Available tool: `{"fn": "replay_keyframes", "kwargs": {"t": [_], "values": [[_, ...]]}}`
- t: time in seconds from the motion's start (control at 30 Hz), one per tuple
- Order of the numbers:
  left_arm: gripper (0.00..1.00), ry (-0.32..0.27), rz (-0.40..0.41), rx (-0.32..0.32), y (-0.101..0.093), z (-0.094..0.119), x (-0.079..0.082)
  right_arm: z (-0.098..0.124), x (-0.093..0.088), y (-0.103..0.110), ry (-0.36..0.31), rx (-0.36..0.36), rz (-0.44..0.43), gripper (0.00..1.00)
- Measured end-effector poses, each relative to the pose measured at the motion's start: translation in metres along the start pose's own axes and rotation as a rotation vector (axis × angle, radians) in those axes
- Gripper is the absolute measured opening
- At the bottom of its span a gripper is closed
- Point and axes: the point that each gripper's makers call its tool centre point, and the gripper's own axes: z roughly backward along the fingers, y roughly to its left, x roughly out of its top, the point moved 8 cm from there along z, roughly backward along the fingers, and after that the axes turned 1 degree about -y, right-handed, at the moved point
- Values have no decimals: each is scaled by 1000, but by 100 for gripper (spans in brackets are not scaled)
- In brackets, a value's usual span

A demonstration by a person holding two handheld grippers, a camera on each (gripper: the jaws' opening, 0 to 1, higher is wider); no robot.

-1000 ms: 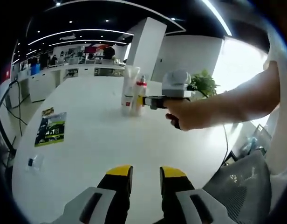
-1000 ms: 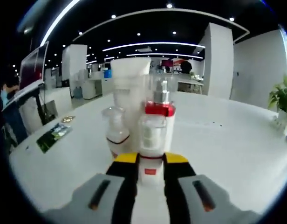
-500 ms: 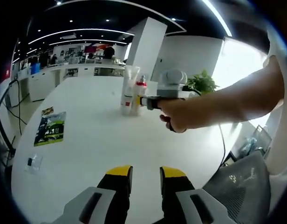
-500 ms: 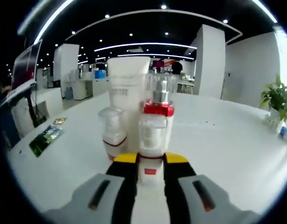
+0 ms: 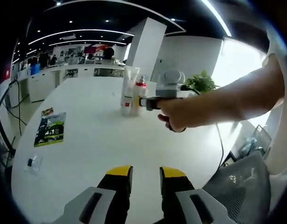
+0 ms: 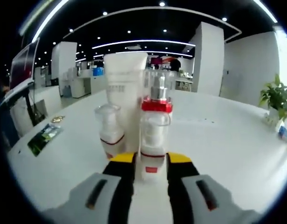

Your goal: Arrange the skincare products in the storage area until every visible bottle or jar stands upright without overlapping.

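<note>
Several skincare products stand upright in a tight group on the white table (image 6: 227,140): a tall white tube (image 6: 125,84), a pump bottle with a red collar (image 6: 157,105), a small clear bottle with a red band (image 6: 111,133) and a clear bottle with a small red label (image 6: 153,140). My right gripper (image 6: 151,161) is open, its jaws a little off either side of the red-label bottle. From the left gripper view the group (image 5: 133,95) stands far across the table, with the right gripper (image 5: 146,102) at it, held by a hand (image 5: 174,114). My left gripper (image 5: 146,175) is open and holds nothing.
A green leaflet (image 5: 50,128) and a small clear packet (image 5: 34,162) lie near the table's left edge. A potted plant (image 5: 201,84) stands behind the group. A grey mesh chair (image 5: 241,182) is at the table's right edge. Bare tabletop lies between my left gripper and the products.
The right gripper's jaws have spread slightly, letting go of the red-label bottle. The right hand has edged closer to the group. The left gripper has stayed still.
</note>
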Motion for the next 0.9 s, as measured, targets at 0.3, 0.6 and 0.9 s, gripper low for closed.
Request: {"fn": "replay_keyframes", "kwargs": {"t": [0.3,0.6,0.9], "values": [[25,2,0,4,2,0,-1,7,-12,-6,44,26,7,34],[25,-1,8,14,4,0,-2,44,-30,36,136,200,-155,27],[25,6,6,11,2,1,-1,14,-20,74,116,359,-158,28]]}}
